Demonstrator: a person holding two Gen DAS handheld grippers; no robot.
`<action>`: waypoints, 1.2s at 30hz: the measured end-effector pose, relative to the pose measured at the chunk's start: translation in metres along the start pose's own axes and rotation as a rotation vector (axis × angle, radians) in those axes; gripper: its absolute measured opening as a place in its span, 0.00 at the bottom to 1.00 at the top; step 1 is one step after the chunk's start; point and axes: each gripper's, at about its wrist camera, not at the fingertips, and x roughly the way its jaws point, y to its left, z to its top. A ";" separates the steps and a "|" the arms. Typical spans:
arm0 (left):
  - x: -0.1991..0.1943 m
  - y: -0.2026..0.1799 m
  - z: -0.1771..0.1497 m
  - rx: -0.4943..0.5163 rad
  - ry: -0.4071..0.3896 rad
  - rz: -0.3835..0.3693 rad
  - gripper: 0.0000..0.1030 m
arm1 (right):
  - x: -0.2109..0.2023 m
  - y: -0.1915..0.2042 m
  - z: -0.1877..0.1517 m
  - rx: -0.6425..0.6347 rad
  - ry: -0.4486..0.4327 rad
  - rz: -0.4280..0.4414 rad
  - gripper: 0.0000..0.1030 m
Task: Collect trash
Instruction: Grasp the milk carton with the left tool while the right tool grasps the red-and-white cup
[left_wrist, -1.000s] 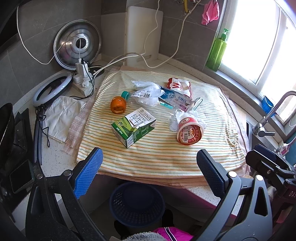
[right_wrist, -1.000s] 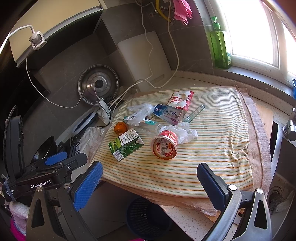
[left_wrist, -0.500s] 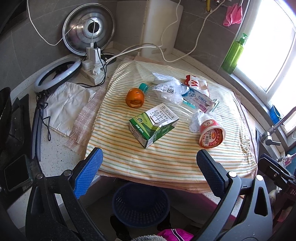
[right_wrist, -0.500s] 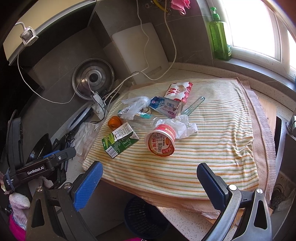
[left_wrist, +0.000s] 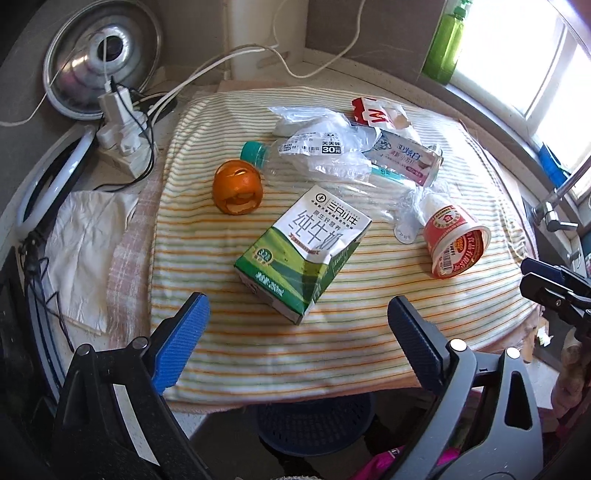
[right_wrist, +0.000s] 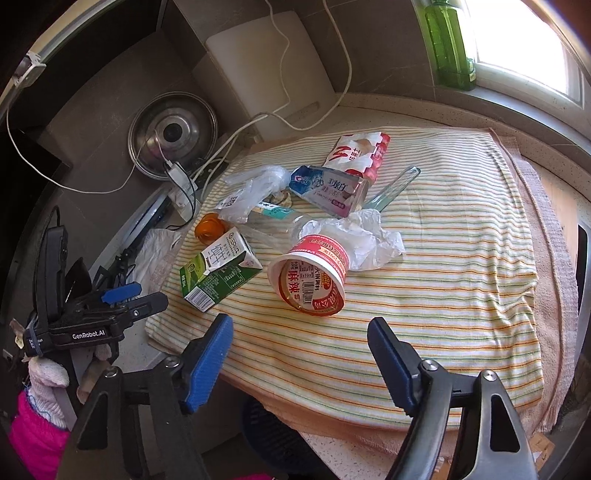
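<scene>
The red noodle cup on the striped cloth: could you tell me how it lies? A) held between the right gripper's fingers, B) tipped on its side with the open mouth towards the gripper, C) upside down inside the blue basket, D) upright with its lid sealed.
B: the red noodle cup lies tipped on the striped cloth, its open mouth facing the camera, beside crumpled white paper.

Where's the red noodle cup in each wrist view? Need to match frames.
Left wrist: red noodle cup lies on its side at right of centre, beyond the right finger.
Right wrist: red noodle cup lies at centre, mouth toward the camera.
Shared landmark: green milk carton, left of the cup in both.
</scene>
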 end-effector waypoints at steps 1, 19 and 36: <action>0.005 -0.001 0.005 0.015 0.009 0.011 0.96 | 0.004 -0.002 0.001 0.000 0.010 0.003 0.67; 0.071 0.006 0.036 0.113 0.154 0.001 0.96 | 0.061 -0.020 0.024 0.019 0.108 0.019 0.52; 0.066 0.000 0.022 0.030 0.148 -0.077 0.68 | 0.080 -0.032 0.029 0.077 0.149 0.015 0.20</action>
